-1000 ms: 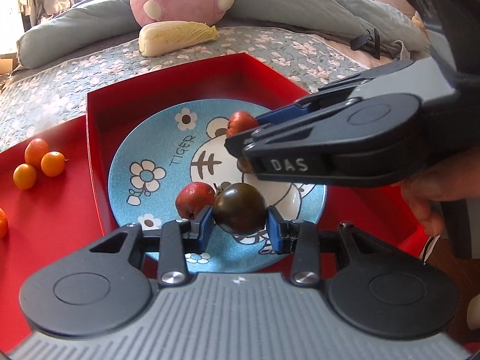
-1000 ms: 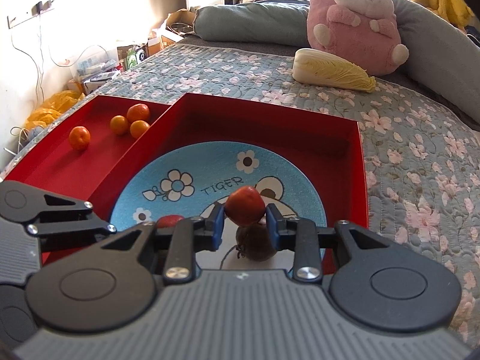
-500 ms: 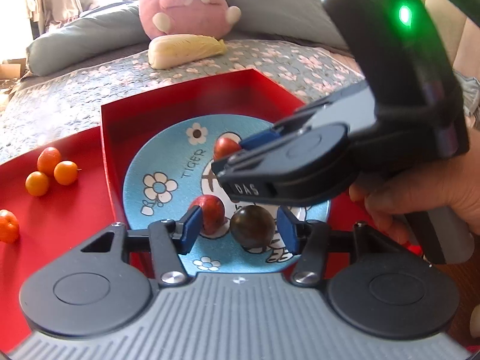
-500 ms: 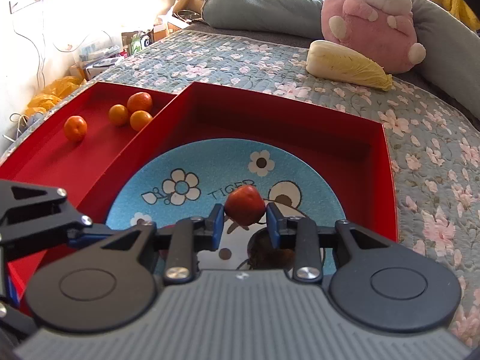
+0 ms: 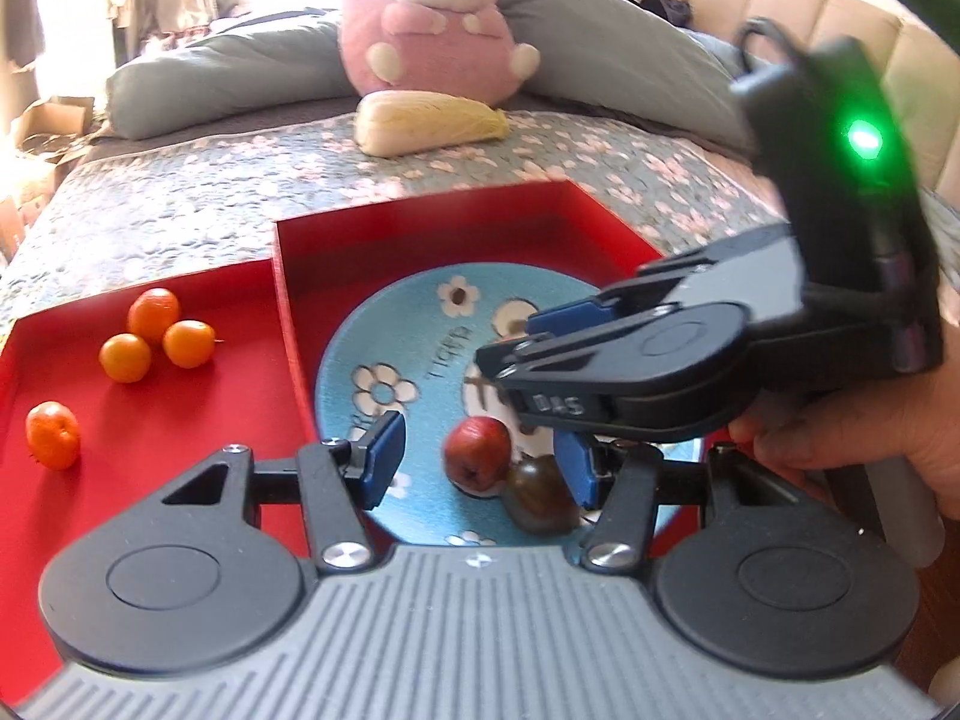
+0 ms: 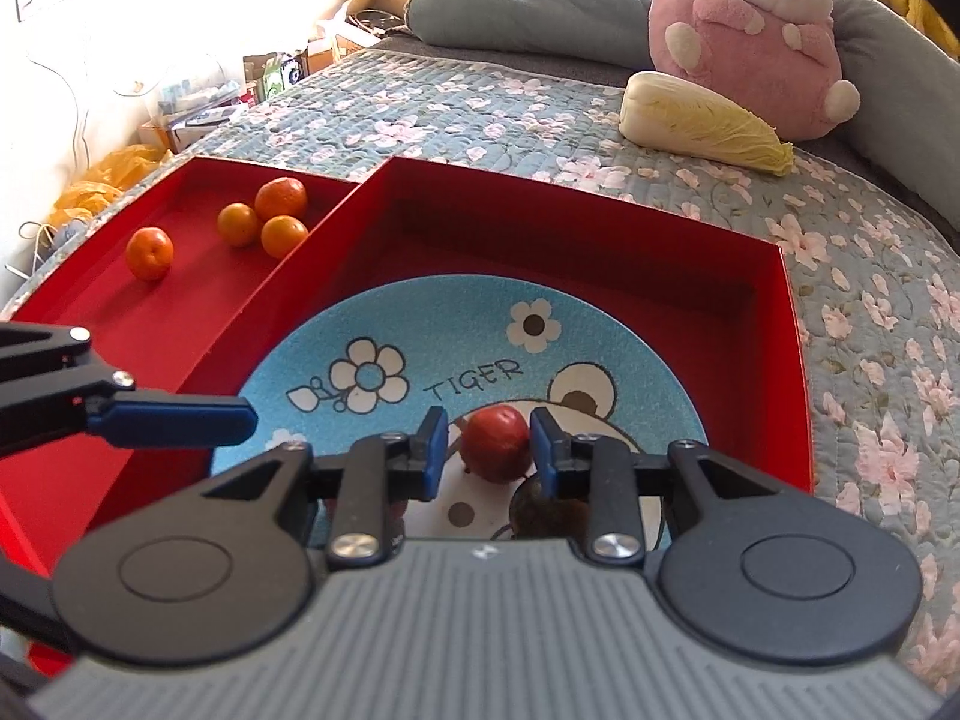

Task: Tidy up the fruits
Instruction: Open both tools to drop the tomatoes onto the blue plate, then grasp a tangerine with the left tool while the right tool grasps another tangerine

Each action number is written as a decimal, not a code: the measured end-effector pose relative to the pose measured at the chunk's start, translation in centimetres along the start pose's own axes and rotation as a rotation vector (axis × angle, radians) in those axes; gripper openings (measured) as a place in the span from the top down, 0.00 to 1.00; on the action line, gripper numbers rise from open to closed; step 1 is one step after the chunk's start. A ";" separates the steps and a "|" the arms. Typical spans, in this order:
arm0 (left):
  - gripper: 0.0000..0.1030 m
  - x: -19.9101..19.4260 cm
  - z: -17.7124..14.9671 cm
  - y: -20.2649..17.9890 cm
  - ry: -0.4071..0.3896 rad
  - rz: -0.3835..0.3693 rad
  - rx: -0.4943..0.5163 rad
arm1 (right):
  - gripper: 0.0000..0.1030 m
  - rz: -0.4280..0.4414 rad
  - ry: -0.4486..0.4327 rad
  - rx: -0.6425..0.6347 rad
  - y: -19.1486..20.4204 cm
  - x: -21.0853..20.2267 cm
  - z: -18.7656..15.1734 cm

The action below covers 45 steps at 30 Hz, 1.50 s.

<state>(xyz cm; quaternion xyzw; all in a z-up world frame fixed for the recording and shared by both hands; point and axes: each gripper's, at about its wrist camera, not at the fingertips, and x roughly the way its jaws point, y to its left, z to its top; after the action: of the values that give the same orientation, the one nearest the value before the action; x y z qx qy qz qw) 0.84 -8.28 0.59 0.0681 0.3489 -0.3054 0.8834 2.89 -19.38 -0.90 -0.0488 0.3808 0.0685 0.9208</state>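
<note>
A blue tiger plate (image 5: 414,324) (image 6: 606,330) lies in the right-hand red tray (image 5: 480,222) (image 6: 600,228). On it lie a red fruit (image 5: 477,461) and a dark tomato (image 5: 540,495) side by side. My left gripper (image 5: 480,462) is open above them, holding neither. In the right wrist view my right gripper (image 6: 489,447) has its pads spread a little, with a red fruit (image 6: 497,443) between them resting low over the plate; a gap shows on the left side. The dark tomato (image 6: 540,507) sits just under its right finger. The right gripper (image 5: 528,336) crosses the left wrist view.
Several small oranges (image 5: 156,336) (image 6: 264,219) lie in the left red tray (image 5: 180,408) (image 6: 180,276). Both trays sit on a flowered quilt (image 6: 870,324). A napa cabbage (image 5: 426,129) (image 6: 702,123) and a pink plush rabbit (image 6: 756,36) lie at the back.
My left gripper let go of the dark tomato, opened wide and pulled back. My right gripper lowered its red fruit toward the plate and its pads have loosened.
</note>
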 end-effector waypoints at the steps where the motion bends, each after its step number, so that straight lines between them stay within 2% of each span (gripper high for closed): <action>1: 0.41 -0.2 0.1 0.4 -0.007 0.012 -0.017 | 0.68 0.001 -0.015 0.005 0.1 -0.2 0.1; 9: 0.41 -1.6 0.9 4.2 -0.066 0.150 -0.176 | 0.68 0.023 -0.141 0.005 1.3 -2.0 2.7; 12: 0.41 -2.0 1.2 5.5 -0.085 0.231 -0.214 | 0.68 0.039 -0.163 -0.004 1.9 -2.1 3.5; 16: 0.41 -1.8 1.2 7.9 -0.054 0.398 -0.264 | 0.68 0.080 -0.170 -0.029 3.0 -1.7 4.8; 19: 0.41 -1.3 1.1 10.2 -0.003 0.529 -0.277 | 0.68 0.126 -0.171 -0.085 4.4 -1.2 5.9; 24: 0.41 -0.2 0.9 13.4 0.065 0.643 -0.302 | 0.68 0.169 -0.143 -0.219 7.1 0.4 7.1; 26: 0.41 0.5 0.9 14.3 0.086 0.657 -0.302 | 0.68 0.187 -0.126 -0.244 7.8 1.2 7.4; 31: 0.40 2.0 1.0 15.7 0.116 0.638 -0.340 | 0.68 0.217 -0.083 -0.291 9.2 3.5 7.8; 34: 0.35 2.8 1.0 16.1 0.129 0.634 -0.359 | 0.68 0.234 -0.060 -0.328 10.1 4.8 8.0; 39: 0.29 3.6 1.2 17.0 0.140 0.630 -0.387 | 0.68 0.201 -0.002 -0.389 11.2 7.6 8.6; 45: 0.33 4.3 1.0 18.4 0.154 0.610 -0.452 | 0.67 0.181 0.042 -0.408 11.4 10.4 8.9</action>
<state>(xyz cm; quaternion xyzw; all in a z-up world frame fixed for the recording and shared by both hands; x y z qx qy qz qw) 14.67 4.09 -3.17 -0.0051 0.4366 0.0618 0.8975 14.50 -5.93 -2.38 -0.2011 0.3810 0.2254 0.8738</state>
